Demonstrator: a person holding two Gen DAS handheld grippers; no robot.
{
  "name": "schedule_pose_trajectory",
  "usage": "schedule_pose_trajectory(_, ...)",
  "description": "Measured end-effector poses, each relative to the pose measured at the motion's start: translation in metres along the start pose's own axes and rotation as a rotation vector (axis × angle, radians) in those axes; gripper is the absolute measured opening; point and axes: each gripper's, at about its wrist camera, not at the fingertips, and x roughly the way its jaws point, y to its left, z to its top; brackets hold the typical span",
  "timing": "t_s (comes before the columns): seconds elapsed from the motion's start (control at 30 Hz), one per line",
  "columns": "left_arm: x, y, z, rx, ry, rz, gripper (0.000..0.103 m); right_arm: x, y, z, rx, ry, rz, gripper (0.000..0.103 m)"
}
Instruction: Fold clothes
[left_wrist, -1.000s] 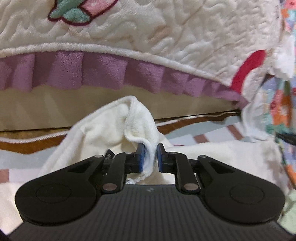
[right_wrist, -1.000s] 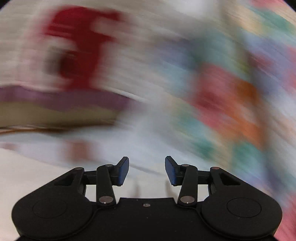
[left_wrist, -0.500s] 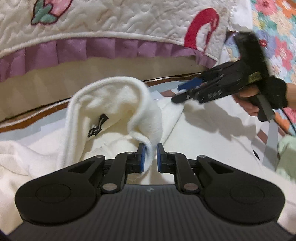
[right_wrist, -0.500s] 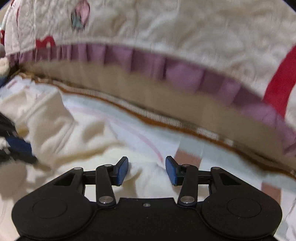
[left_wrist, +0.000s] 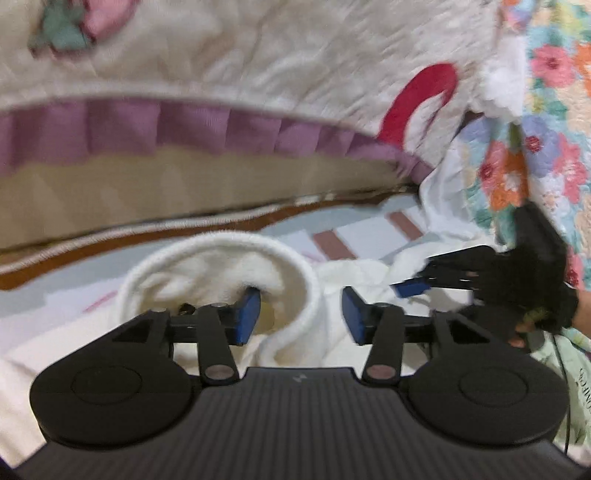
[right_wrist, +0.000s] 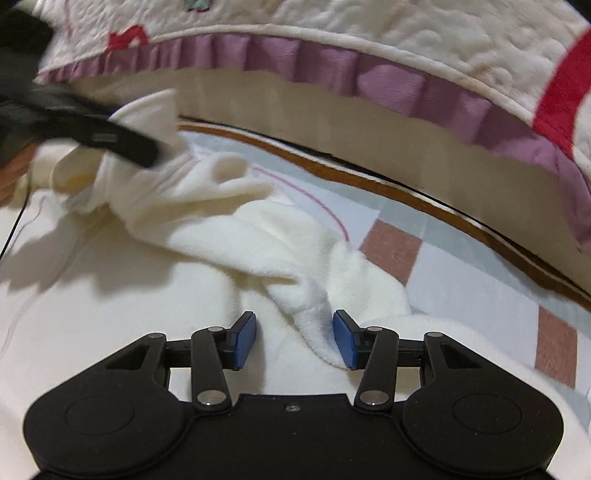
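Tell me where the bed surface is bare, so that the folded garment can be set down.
Bare sheet shows in a strip between the cream fleece garment and the brown piping of the sheet, by the pink squares. Nearer both grippers it is crowded: fleece bunches around the left gripper and lies between the open jaws of the right gripper.

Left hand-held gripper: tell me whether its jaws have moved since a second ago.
Yes. The left hand-held gripper has opened: its jaws, earlier pinched on the cream garment, now stand apart, its rolled edge loose between them.
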Motion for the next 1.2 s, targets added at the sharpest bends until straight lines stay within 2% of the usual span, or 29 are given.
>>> schedule_pose_trajectory(0.07,-0.005,0.004,0.012,0.051,-0.081,0.071,0.005,-0.004,-0.001,-0.002,-0.017,0.004,0.008,0.053)
schedule_pose_trajectory(0.17,-0.028,0.021,0.032,0.012,-0.204,0.112,0.004,-0.015,-0.016,-0.006,0.038,0.001,0.053,0.052)
schedule_pose_trajectory(0.23,-0.035,0.034,0.040,-0.048,-0.219,0.080,0.004,-0.021,-0.025,-0.009,0.052,0.033,0.096,0.052)
schedule_pose_trajectory(0.33,-0.036,0.035,0.039,-0.055,-0.228,0.060,0.004,-0.025,-0.025,-0.014,-0.070,0.136,0.078,0.051)
schedule_pose_trajectory(0.4,-0.036,0.040,0.037,-0.099,-0.227,0.011,0.004,-0.033,-0.032,-0.014,-0.063,0.132,0.067,0.051)
schedule_pose_trajectory(0.47,-0.036,0.048,0.034,-0.158,-0.228,-0.051,0.004,-0.048,-0.047,-0.011,0.024,0.055,0.059,0.051)
schedule_pose_trajectory(0.53,-0.039,0.059,0.030,-0.231,-0.233,-0.109,0.004,-0.060,-0.068,-0.009,0.164,-0.058,0.084,0.051)
schedule_pose_trajectory(0.6,-0.043,0.070,0.026,-0.300,-0.236,-0.145,0.004,-0.064,-0.083,-0.007,0.259,-0.114,0.083,0.051)
schedule_pose_trajectory(0.67,-0.046,0.085,0.022,-0.409,-0.228,-0.225,0.004,-0.058,-0.081,-0.002,0.215,-0.103,0.027,0.051)
schedule_pose_trajectory(0.7,-0.044,0.097,0.018,-0.521,-0.209,-0.299,0.004,-0.053,-0.074,0.001,0.154,-0.078,0.008,0.044)
schedule_pose_trajectory(0.73,-0.037,0.112,0.012,-0.679,-0.168,-0.401,0.004,-0.047,-0.066,0.003,0.094,-0.054,-0.012,0.035)
schedule_pose_trajectory(0.83,-0.024,0.128,-0.001,-0.867,-0.044,-0.510,0.004,-0.037,-0.050,0.005,0.027,-0.033,0.020,0.031)
schedule_pose_trajectory(0.9,-0.030,0.118,0.003,-0.749,-0.012,-0.398,0.004,-0.031,-0.043,0.004,0.000,-0.029,0.022,0.031)
schedule_pose_trajectory(0.97,-0.036,0.110,0.002,-0.683,-0.011,-0.343,0.004,-0.024,-0.037,0.004,-0.033,-0.018,0.016,0.032)
schedule_pose_trajectory(1.0,-0.038,0.108,0.001,-0.674,-0.023,-0.347,0.004,-0.021,-0.034,0.004,-0.049,-0.013,0.012,0.033)
schedule_pose_trajectory(1.13,-0.043,0.101,-0.005,-0.637,-0.059,-0.340,0.006,-0.009,-0.023,0.004,-0.108,0.006,-0.002,0.049)
schedule_pose_trajectory(1.2,-0.046,0.102,-0.010,-0.618,-0.072,-0.345,0.006,-0.008,-0.024,0.004,-0.097,-0.002,-0.016,0.056)
